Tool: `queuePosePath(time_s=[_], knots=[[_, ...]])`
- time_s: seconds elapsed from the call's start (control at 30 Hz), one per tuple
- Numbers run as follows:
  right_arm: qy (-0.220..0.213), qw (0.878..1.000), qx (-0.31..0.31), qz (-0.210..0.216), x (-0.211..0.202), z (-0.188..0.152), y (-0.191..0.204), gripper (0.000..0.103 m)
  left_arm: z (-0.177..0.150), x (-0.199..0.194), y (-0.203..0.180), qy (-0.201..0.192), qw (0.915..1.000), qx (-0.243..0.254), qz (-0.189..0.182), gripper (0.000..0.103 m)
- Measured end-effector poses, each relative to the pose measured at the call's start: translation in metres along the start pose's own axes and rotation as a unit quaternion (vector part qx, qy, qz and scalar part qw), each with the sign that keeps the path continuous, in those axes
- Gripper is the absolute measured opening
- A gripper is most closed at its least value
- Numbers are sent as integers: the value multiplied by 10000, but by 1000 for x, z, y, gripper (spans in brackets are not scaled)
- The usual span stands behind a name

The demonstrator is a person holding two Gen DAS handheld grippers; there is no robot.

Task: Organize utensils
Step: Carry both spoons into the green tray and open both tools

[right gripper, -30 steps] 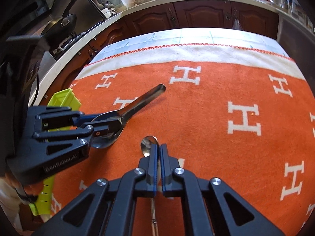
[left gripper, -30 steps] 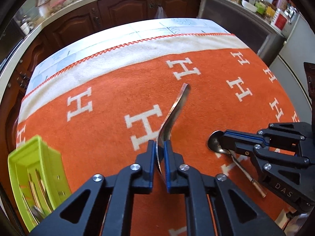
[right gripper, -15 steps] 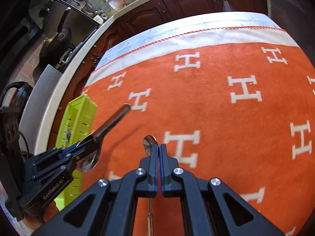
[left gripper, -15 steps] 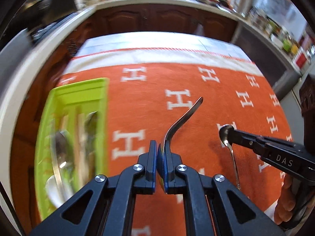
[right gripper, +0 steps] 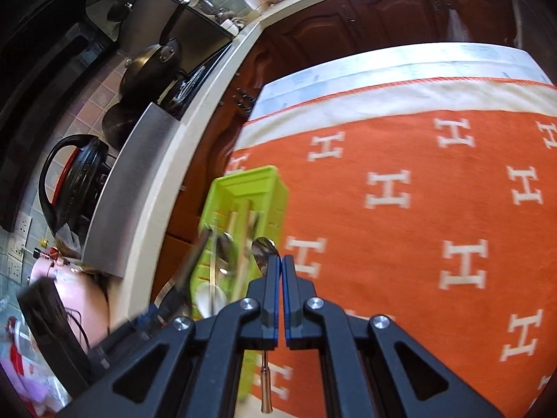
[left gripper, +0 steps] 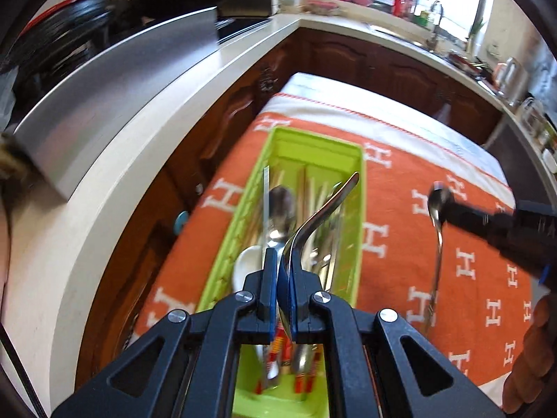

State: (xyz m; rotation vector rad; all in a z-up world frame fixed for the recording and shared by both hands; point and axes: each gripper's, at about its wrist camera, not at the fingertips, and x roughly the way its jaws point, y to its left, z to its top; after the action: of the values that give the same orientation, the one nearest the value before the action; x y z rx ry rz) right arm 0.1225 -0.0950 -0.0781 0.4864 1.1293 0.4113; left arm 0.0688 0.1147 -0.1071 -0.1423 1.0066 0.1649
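Green tray (left gripper: 360, 209) already holds several utensils. Left tongs (left gripper: 285, 278) clamped on large spoon (left gripper: 323, 205) above it; right tongs (right gripper: 281, 278) clamped on small spoon (right gripper: 263, 245); both undeposited.

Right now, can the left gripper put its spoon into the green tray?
Probably yes: the left gripper, shut on the large spoon, hangs right above the green utensil tray, whose open top is unblocked.
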Motion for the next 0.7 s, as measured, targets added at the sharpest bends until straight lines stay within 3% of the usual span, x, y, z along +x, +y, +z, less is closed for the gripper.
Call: queuePosePath(time_s=[0.2,0.4,0.5,0.63,0.7], knots=[[128,9998,-117,-11,33,6,33,1,-5,10,11,124,9997,-148,157,3],[271,9992,-225,-213,64,5,40,1,-8,26,14,410,9989,-121,194,4],[344,9987,-273,-255,74,6,41,1,-11,29,14,437,9987,-85,236,12],[422,9980,-275,-373,79,5,36,3,-9,24,12,325,9989,-36,325,35],[462,9978,-264,-388,79,5,33,3,-7,20,10,240,9992,-13,331,39]])
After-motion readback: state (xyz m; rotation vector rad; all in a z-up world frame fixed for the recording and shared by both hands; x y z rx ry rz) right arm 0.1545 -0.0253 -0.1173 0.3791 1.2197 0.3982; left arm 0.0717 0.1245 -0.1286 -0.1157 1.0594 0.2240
